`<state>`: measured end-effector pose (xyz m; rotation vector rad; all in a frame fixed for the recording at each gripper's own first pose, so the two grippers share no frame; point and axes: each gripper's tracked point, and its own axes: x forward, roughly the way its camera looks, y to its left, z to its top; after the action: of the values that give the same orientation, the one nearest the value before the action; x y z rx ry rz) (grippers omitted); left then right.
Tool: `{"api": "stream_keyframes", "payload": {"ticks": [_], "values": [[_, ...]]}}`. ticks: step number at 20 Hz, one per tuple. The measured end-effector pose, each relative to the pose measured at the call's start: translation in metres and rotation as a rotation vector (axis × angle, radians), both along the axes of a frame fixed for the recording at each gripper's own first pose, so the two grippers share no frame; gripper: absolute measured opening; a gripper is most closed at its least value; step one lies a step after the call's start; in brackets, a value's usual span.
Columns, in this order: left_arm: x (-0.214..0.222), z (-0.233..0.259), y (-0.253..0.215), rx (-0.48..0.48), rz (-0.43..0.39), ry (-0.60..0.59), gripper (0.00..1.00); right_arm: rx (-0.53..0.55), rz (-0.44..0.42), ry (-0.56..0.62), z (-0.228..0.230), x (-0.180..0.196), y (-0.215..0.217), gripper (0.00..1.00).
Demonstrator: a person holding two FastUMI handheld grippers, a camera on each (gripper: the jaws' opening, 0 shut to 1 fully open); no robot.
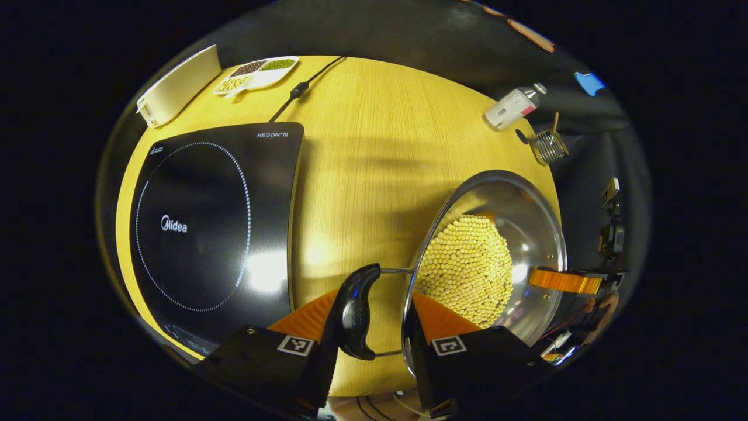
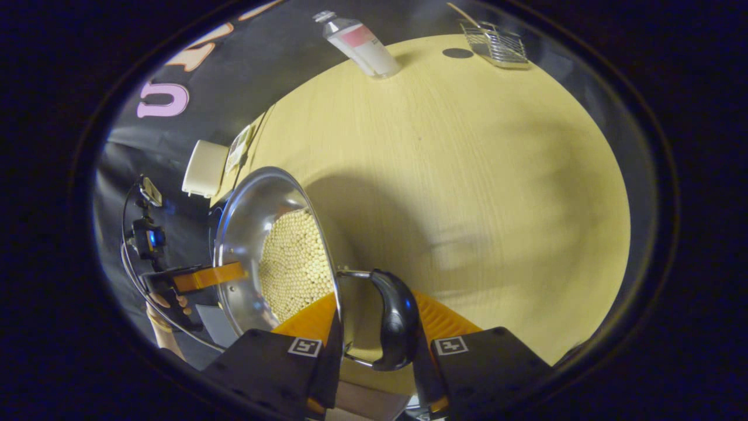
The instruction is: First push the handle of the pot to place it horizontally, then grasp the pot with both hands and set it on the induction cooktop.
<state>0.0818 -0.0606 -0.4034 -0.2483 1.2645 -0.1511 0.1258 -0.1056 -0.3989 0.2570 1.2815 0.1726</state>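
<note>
A steel pot point(image 1: 497, 245), holding a mound of pale round beans point(image 1: 467, 269), is sitting on the wooden worktop point(image 1: 374, 152) beside the induction cooktop point(image 1: 210, 228), apart from the black glass and not on it. In the left gripper view, the left gripper point(image 1: 374, 327) is clamping one of the pot's black side handles point(image 1: 357, 310), its fingers point(image 1: 304, 318) pressing the grip from both sides on the edge of the pot facing the cooktop. In the right gripper view, the right gripper point(image 2: 377, 327) is gripping the opposite black handle point(image 2: 397, 318) the same way, its fingers point(image 2: 310, 321) closing on either side of it on the side of the pot away from the cooktop. Beyond the pot, toward the back of the worktop, a white bottle point(image 1: 514, 105) is lying next to a small wire rack point(image 1: 548, 146). Behind the cooktop, a divided dish of beans point(image 1: 257, 73) and a white box point(image 1: 178, 85) are resting near a black power cord point(image 1: 304, 88).
</note>
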Motion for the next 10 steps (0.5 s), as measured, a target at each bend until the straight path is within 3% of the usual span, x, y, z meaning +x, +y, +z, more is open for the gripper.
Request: {"api": "stream_keyframes", "payload": {"ticks": [3,5,6,7,8,10], "values": [[-0.017,0.013,0.008,-0.005,0.005,0.013,0.61,0.013,-0.012,0.015,0.006,-0.023,0.010,0.50],[-0.025,0.023,0.017,0.004,0.004,0.003,0.61,0.022,-0.015,0.014,0.010,-0.034,0.020,0.60],[-0.028,0.028,0.022,0.010,-0.001,-0.005,0.59,0.025,-0.018,0.009,0.014,-0.038,0.025,0.50],[-0.031,0.033,0.028,0.014,-0.008,-0.015,0.61,0.028,-0.022,0.003,0.017,-0.042,0.032,0.55],[-0.033,0.038,0.034,0.016,-0.013,-0.027,0.59,0.029,-0.025,-0.004,0.020,-0.046,0.039,0.50],[-0.036,0.046,0.049,0.016,-0.024,-0.043,0.59,0.029,-0.029,-0.019,0.023,-0.050,0.052,0.55]]}}
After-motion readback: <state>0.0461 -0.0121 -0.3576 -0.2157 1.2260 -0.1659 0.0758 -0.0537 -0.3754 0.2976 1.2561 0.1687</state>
